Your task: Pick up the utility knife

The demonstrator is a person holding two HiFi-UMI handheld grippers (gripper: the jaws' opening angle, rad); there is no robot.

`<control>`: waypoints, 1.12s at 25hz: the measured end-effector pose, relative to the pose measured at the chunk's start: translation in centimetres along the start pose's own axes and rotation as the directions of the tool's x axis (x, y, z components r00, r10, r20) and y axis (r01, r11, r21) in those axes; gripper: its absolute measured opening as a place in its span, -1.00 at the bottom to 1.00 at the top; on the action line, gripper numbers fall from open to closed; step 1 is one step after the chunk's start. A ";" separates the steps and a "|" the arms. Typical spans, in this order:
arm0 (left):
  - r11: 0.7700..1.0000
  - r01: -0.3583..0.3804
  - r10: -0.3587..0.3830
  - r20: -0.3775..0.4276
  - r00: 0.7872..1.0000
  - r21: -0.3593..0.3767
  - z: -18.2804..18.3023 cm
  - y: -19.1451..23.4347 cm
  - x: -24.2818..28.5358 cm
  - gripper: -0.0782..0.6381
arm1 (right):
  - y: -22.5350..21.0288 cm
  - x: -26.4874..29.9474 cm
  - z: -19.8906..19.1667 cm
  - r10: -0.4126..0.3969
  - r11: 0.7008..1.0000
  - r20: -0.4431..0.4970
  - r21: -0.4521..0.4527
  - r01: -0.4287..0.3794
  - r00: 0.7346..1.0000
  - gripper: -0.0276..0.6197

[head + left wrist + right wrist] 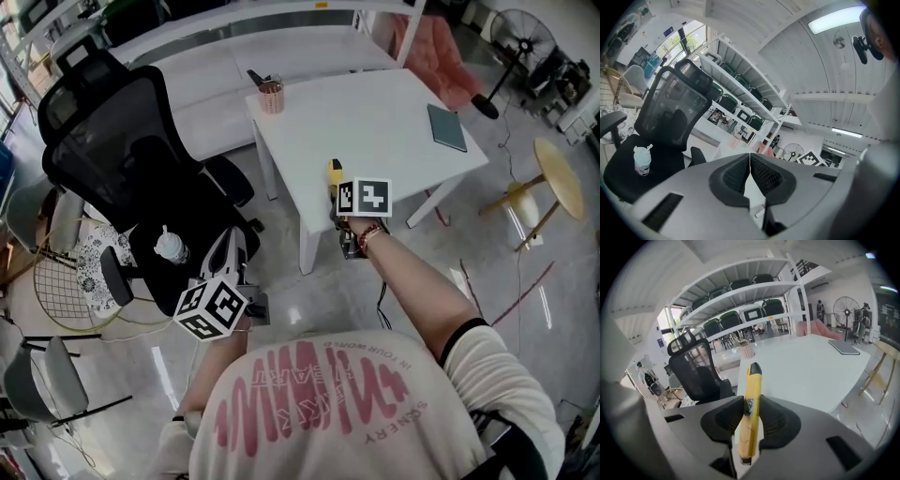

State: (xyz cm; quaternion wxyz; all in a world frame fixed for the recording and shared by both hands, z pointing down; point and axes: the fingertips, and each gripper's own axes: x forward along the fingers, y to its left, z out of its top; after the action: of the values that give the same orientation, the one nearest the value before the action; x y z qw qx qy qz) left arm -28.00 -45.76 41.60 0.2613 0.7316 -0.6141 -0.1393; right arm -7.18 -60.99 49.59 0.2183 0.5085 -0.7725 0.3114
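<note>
A yellow utility knife (751, 408) with a black tip stands clamped between the black pads of my right gripper (751, 416), its tip pointing away over the white table (811, 366). In the head view the right gripper (339, 187) hangs over the table's near edge with the knife (335, 172) showing yellow beside its marker cube. My left gripper (750, 174) is shut with nothing between its pads. The head view shows the left gripper (223, 272) low at the left, beside the black office chair (122, 159).
A copper pen cup (271, 97) stands at the white table's (375, 122) far left corner and a dark notebook (447, 127) lies at its right. A small bottle (172, 247) sits on the chair seat. A round wooden side table (559, 178) and a fan (521, 36) stand to the right.
</note>
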 end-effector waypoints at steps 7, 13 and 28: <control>0.998 0.063 -0.063 0.013 0.998 0.029 1.1 -2.8 0.4 -0.71 | 1.8 -4.7 2.5 0.053 0.998 0.143 -0.023 -0.050 0.988 -0.55; 0.995 0.097 -0.098 0.038 0.994 0.024 2.6 -3.6 0.6 -0.71 | 3.2 -7.6 4.5 0.075 0.996 0.249 -0.054 -0.064 0.965 -0.55; 0.989 0.137 -0.140 0.066 0.988 0.057 4.4 -4.9 0.6 -0.71 | 4.7 -11.8 7.3 0.111 0.994 0.397 -0.057 -0.096 0.911 -0.55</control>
State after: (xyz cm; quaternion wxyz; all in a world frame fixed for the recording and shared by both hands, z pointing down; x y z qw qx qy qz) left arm -26.15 -46.77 35.34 0.2103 0.7738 -0.5739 -0.1664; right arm -7.08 -57.10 35.47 0.0484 0.5157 -0.8321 0.1982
